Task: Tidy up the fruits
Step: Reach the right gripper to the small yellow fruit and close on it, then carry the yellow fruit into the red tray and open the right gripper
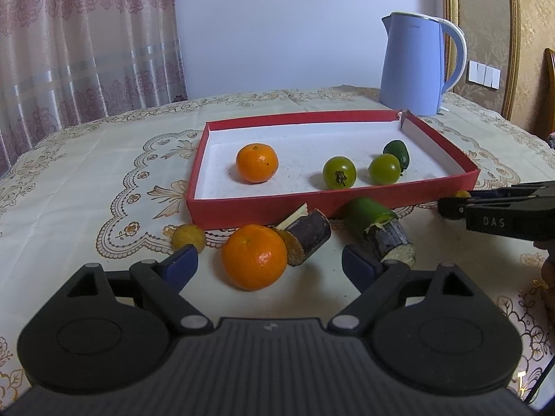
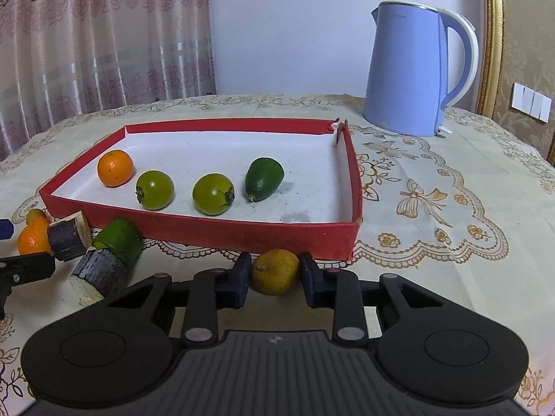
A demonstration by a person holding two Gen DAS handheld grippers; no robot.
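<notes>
My left gripper [image 1: 270, 263] stands open around a loose orange [image 1: 255, 256] on the tablecloth, its blue pads clear of the fruit. In the right wrist view my right gripper [image 2: 275, 277] is shut on a small yellow fruit [image 2: 274, 272], just in front of the red box [image 2: 242, 232]. Inside the box [image 1: 333, 204] lie an orange [image 1: 257, 163], two green tomatoes [image 1: 339, 172] [image 1: 384, 169] and a dark green fruit [image 1: 397, 150]. In the left wrist view the right gripper [image 1: 451, 204] enters from the right.
Two dark sugarcane pieces [image 1: 310, 235] [image 1: 385, 235], a green chunk [image 1: 364, 213] and another small yellow fruit [image 1: 189, 237] lie in front of the box. A blue kettle [image 1: 412, 66] stands behind its far right corner. A curtain hangs at the left.
</notes>
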